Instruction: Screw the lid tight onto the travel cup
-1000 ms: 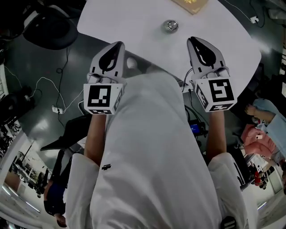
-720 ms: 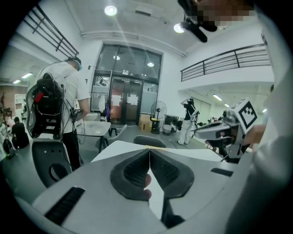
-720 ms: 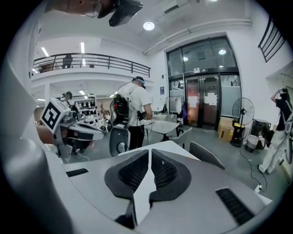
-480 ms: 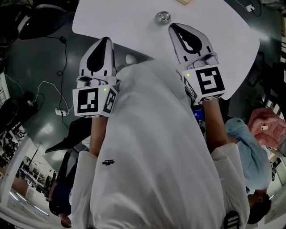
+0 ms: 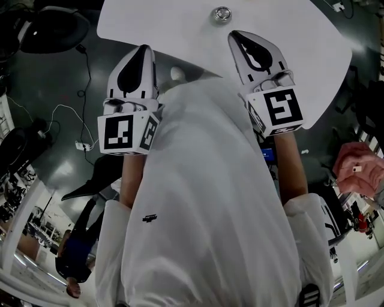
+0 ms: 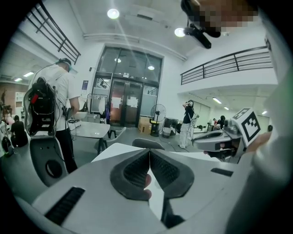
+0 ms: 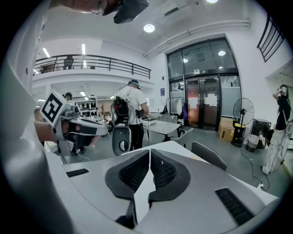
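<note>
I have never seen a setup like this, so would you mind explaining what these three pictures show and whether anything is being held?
No robot here: a person in a white shirt holds a left hand-held gripper and a right hand-held gripper. The head view comes from a camera on the person's head, looking down. The other two come from cameras riding on each hand-held gripper, looking along its jaws. Both sets of jaws are closed and empty. On the white table sits one small round metal object, too small to identify.
</note>
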`<state>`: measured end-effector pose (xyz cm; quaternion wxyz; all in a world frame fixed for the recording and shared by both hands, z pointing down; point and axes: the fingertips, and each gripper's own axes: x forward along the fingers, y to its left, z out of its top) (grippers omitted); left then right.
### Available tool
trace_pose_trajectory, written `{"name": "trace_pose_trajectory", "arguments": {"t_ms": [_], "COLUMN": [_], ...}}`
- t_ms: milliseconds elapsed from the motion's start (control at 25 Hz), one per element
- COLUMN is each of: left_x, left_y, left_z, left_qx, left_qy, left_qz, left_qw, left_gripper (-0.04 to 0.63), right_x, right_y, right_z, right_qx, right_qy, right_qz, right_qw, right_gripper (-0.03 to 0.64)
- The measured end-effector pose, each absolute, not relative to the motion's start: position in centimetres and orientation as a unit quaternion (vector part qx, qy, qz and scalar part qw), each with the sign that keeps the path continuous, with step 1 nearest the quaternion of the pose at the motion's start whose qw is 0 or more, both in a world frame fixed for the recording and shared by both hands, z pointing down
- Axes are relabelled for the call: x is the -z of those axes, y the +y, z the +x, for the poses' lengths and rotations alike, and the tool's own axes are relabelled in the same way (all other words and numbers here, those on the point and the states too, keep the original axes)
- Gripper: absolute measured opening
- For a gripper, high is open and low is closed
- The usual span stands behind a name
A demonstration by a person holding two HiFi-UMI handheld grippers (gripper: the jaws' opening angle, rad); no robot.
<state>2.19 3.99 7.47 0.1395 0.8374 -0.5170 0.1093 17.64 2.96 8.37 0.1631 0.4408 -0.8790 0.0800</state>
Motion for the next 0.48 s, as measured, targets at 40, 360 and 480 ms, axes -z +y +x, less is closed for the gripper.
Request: {"name": "trace_pose_trajectory", "arguments": {"t_ms": [40,360,480], "left_x": [-7.56,-7.61,-7.44], "left_y": [4.23,4.78,5.02], "left_z": [2.29,2.46,2.35], "left_qx": [-0.110,-0.112,-0.114], "left_qy": [-0.516,-0.509,-0.506], "left_qz": [0.838,0.841,0.843], "left_qw": [0.141,0.143,0.140], "left_gripper": [0.005,0.005,0.005], "right_x": [-8.57,-8.88,-8.51], "right_y": [3.32,4.09,3.98], "right_z": [17.72,18.34,17.92], "right_qx": [-0.082,-0.090,-0.084], "right_qy": [-0.879,-0.871,-0.872], "right_qz": [0.441,0.455,0.456], "right_qw": [0.165,0.161,0.157], "right_gripper": [0.006,0.006,0.006]}}
